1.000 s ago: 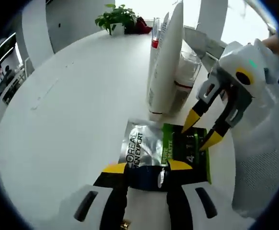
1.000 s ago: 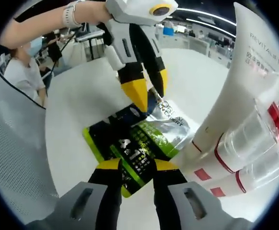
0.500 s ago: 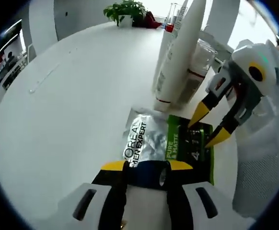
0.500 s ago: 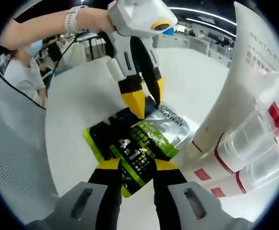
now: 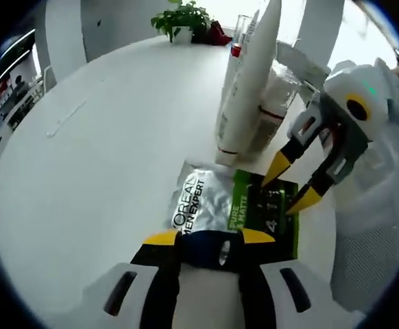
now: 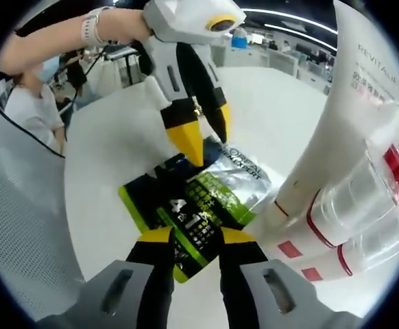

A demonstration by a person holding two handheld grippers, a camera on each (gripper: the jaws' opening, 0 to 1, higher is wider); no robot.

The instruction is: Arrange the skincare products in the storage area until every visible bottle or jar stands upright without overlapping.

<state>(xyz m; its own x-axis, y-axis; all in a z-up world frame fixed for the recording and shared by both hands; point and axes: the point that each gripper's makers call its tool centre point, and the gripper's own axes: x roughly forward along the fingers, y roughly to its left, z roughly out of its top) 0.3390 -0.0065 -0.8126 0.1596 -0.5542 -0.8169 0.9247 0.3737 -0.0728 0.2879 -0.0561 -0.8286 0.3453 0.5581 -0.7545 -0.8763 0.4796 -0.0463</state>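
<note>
White table (image 5: 103,151): tubes (image 5: 244,89) stand upright, but a sachet (image 5: 237,209) lies flat, pinched by left gripper (image 5: 210,240) and right gripper (image 6: 189,236); task unfinished.

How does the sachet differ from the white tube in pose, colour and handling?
The sachet lies flat on the table; the white tube stands on its cap. The sachet is silver, green and black; the tube is white. Both grippers pinch the sachet at opposite ends; neither touches the tube. Both carry printed brand text.
</note>
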